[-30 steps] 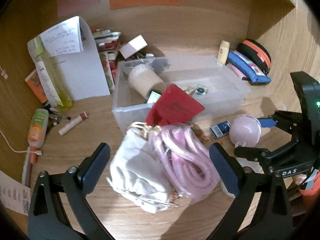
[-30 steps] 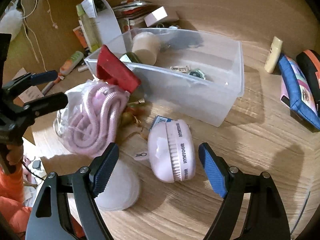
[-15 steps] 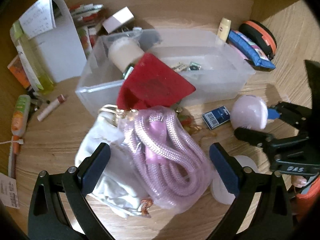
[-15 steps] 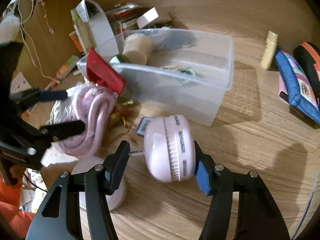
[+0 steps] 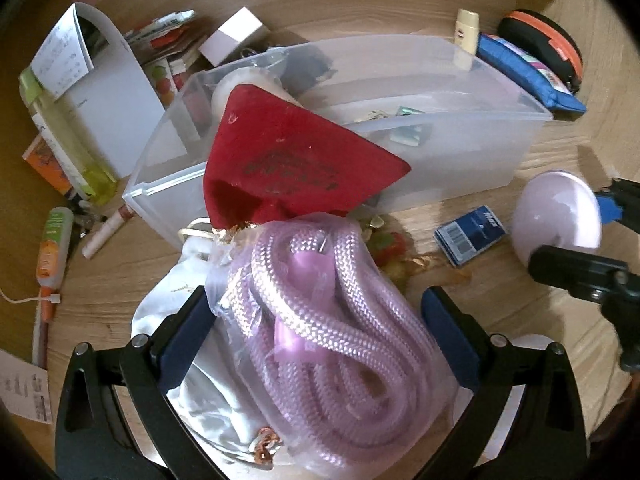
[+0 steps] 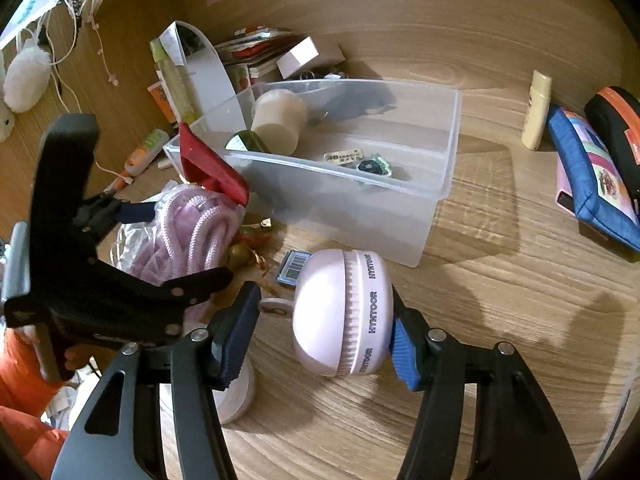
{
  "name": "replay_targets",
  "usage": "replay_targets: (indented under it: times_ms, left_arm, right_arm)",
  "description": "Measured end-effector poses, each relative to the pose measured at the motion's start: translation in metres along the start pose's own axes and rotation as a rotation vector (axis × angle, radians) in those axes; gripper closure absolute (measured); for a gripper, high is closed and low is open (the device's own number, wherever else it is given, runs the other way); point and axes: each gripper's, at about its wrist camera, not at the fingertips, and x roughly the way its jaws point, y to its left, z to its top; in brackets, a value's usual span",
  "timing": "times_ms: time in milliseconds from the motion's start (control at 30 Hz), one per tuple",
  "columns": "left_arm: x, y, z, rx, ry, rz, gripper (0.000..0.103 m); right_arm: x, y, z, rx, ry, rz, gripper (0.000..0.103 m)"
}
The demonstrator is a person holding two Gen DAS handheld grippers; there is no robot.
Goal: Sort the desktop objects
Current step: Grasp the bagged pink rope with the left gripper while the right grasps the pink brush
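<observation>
Left wrist view: clear plastic bin [image 5: 500, 148] on the wooden desk [image 5: 560, 184]; before it, bagged pink rope [image 5: 328, 320] sits between the left gripper [image 5: 320, 344] fingers, closed against the bag. Right wrist view: right gripper [image 6: 324, 332] clamps the round pink case [image 6: 340, 312]; left finger's contact unclear.

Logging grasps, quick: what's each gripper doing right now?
Left gripper: closing around the bagged pink rope.
Right gripper: partly closed around the pink round case.
</observation>
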Motion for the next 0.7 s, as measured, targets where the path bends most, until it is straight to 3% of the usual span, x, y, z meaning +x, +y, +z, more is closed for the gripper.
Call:
replay_targets:
  times_ms: [100,233,467,700]
  left_arm:
    - [-0.002,-0.001,-0.002,-0.006,-0.024,0.017,0.003]
    - [-0.013,0.004,-0.005,0.001,-0.046,0.037,0.032]
    - [-0.036,0.039,-0.012,-0.093,-0.052,-0.079,0.057]
    - [-0.065,0.056,-0.019,-0.131,-0.129,-0.106,0.059]
  right_arm:
    - [-0.001,-0.001,0.000,0.002,-0.005,-0.001,0.047]
    - [-0.001,-0.003,0.000,0.007,-0.006,-0.008,0.047]
    - [-0.003,-0.008,0.004,0.034,-0.006,-0.019,0.047]
    - [-0.013,-0.008,0.014,0.057,-0.038,-0.024,0.047]
